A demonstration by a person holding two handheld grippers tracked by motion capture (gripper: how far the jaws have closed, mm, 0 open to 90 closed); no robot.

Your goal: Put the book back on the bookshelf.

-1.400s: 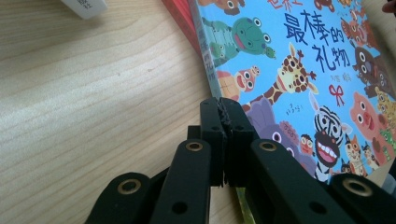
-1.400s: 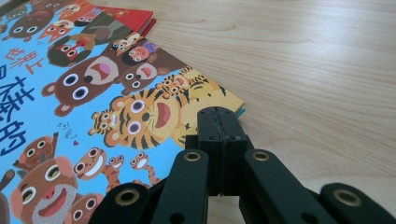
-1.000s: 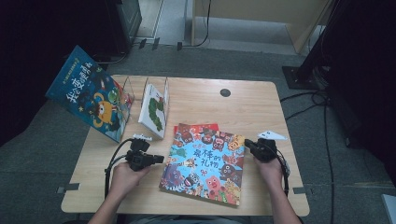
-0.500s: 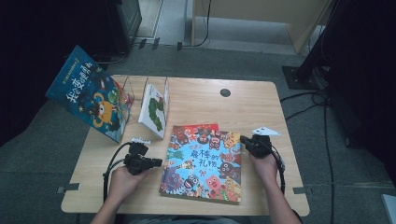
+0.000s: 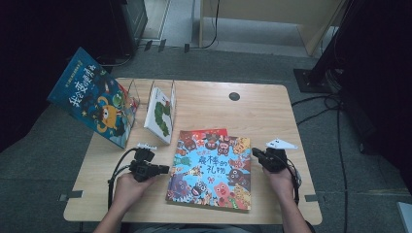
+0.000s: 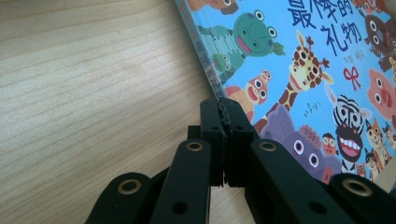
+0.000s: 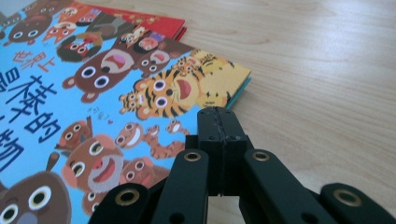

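Picture book (image 5: 210, 170) lies flat on bench (image 5: 252, 104), atop a red book (image 5: 204, 131). Left gripper (image 5: 163, 169) at its spine edge, right gripper (image 5: 256, 153) at the opposite edge, both jaws clenched, empty. Approach step, probably; next, open jaws to take an edge.

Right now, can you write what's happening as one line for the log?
left tool: shut, at animal book left edge | right tool: shut, at its right edge | book: flat on table, over red book

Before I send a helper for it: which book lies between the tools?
On the wooden table, near its front edge, one animal book lies flat. Unlike the two standing books behind, its blue cover of cartoon animals faces up, over a red book.
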